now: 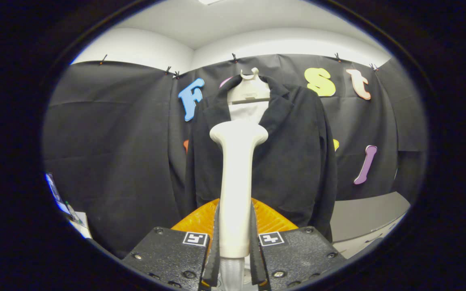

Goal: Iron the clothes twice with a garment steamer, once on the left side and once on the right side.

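Note:
A white garment steamer (237, 173) stands upright between my fingers, its wide head at the top and its hose leaving at the bottom. My gripper (235, 242) is shut on the steamer's handle, both fingers pressing its sides. Beyond it hangs a black jacket (289, 161) on a white hanger (249, 89), with a white shirt (250, 112) showing at the collar. The steamer head is in front of the jacket's open middle, just below the collar; I cannot tell whether it touches the cloth.
An orange ribbed object (271, 220) lies just behind my fingers, below the jacket's hem. A grey surface (366, 218) runs along the right. Some papers and small items (65, 202) sit at the far left.

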